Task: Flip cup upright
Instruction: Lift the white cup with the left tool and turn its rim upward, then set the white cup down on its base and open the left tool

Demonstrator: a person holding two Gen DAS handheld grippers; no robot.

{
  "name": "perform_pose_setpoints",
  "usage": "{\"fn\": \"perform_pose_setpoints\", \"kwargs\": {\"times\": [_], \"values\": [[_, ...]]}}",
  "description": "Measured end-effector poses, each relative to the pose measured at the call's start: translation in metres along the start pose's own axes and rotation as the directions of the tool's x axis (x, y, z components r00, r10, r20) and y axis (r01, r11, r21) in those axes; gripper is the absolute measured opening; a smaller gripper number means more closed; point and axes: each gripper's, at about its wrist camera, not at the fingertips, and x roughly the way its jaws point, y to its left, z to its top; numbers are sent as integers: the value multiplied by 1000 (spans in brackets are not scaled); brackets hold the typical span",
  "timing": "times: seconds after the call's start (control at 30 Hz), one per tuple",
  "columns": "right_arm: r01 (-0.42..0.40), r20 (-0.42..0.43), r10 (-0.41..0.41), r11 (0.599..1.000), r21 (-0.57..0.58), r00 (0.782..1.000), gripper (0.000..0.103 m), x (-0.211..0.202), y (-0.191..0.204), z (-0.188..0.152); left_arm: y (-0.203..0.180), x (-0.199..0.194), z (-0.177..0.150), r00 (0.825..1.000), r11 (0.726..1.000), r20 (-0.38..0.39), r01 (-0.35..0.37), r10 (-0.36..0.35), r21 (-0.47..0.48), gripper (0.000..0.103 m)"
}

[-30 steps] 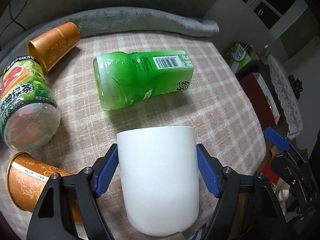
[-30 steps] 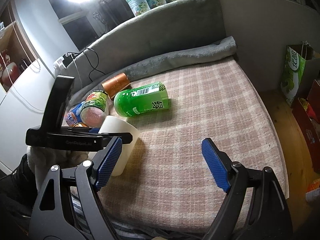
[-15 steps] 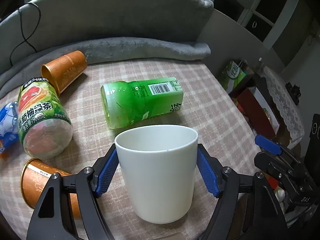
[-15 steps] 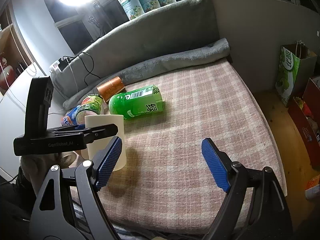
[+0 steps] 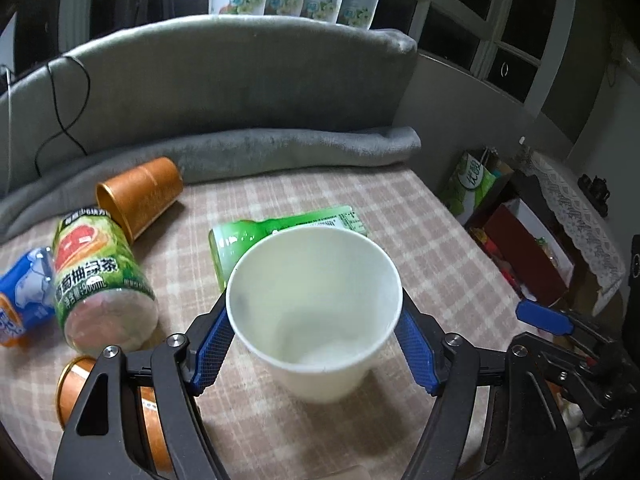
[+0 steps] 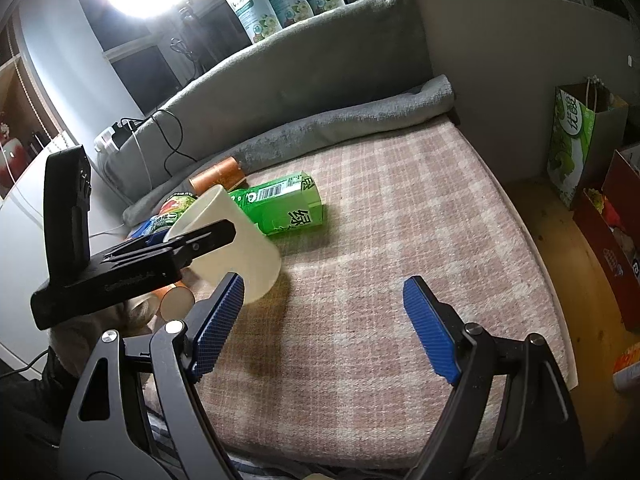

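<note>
Mid-flip: white cup (image 5: 314, 312) pinched in left gripper (image 5: 314, 346), mouth up but tilted above plaid cloth (image 6: 400, 208); right gripper (image 6: 324, 326) spread, idle; next, level and set down.

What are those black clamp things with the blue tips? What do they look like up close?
Each is a hand-held gripper. The left gripper and the right gripper share one build: two black angular arms with triangular cut-outs and silver screws, ending in blue fingers with cross-hatched pads. Seen from the right wrist camera, the left one carries an upright black block on a flat black body bearing faint embossed lettering.
</note>
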Motion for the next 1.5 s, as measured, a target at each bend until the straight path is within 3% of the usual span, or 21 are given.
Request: {"fn": "perform_pose_setpoints", "kwargs": {"times": [0.9, 1.17, 1.5], "values": [[6, 10, -6, 1000, 12, 1000, 84, 3, 4, 3, -10, 6, -8, 1000, 998, -5, 9, -8, 64, 74], [0, 20, 0, 1000, 5, 1000, 84, 1, 7, 3, -12, 5, -9, 998, 997, -31, 59, -57, 58, 79], [1, 51, 0, 1000, -8, 999, 84, -6, 15, 5, -13, -17, -13, 997, 995, -6, 74, -73, 71, 80]]}}
